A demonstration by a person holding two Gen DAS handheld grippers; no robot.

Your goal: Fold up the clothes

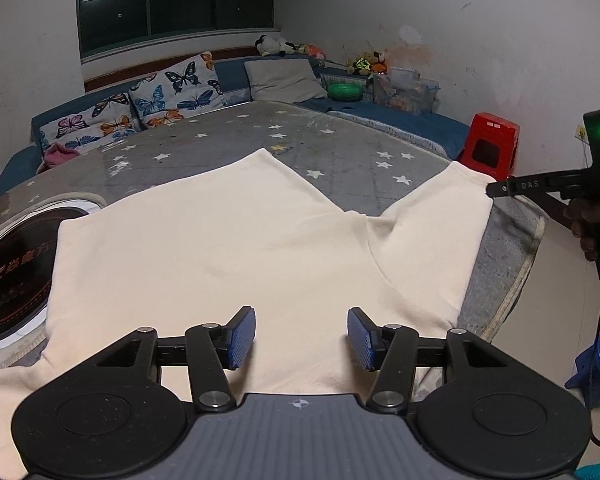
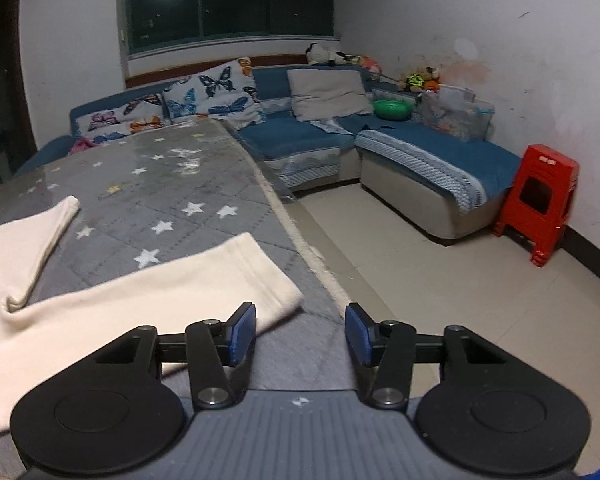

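Note:
Cream shorts (image 1: 228, 248) lie flat on the grey star-patterned table cover (image 1: 340, 152), both legs pointing away. My left gripper (image 1: 302, 338) is open and empty, just above the waist end of the shorts. In the right wrist view my right gripper (image 2: 300, 336) is open and empty, by the hem of the right leg (image 2: 204, 296) near the table's right edge. The right gripper also shows in the left wrist view (image 1: 496, 191) at that leg's far corner; from there I cannot tell if it touches the cloth.
A round black induction cooker (image 1: 12, 272) sits on the table left of the shorts. A blue sofa (image 2: 420, 152) with butterfly cushions (image 2: 212, 96) runs behind and to the right. A red plastic stool (image 2: 540, 204) stands by the wall. Tiled floor (image 2: 440, 280) lies right of the table.

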